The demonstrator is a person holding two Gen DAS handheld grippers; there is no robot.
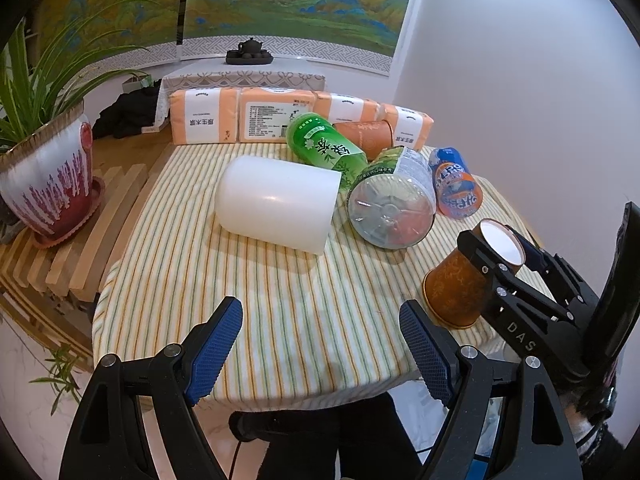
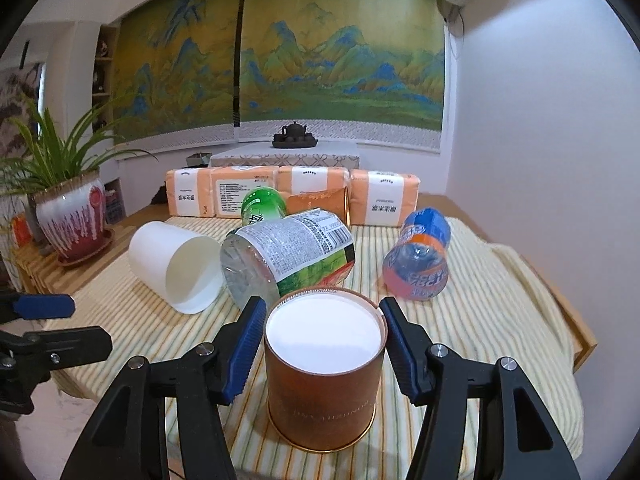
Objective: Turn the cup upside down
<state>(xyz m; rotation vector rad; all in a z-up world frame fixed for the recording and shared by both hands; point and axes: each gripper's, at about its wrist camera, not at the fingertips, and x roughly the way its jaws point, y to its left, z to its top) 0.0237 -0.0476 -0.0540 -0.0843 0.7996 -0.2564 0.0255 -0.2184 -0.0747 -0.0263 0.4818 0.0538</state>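
A brown paper cup [image 2: 322,372] stands upside down on the striped tablecloth [image 2: 472,332], white base up, rim on the cloth. My right gripper [image 2: 322,350] has its blue pads on both sides of the cup near its base, touching or nearly touching it. In the left wrist view the same cup [image 1: 456,288] sits at the right, tilted, with the right gripper [image 1: 500,256] around it. My left gripper [image 1: 320,356] is open and empty over the table's front edge.
A white plastic cup [image 1: 276,206] lies on its side mid-table. Next to it lie a clear bottle [image 1: 394,204], a green bottle [image 1: 324,146] and a blue-orange bottle [image 1: 456,182]. Tissue packs [image 1: 256,116] line the back. A potted plant [image 1: 48,176] stands left.
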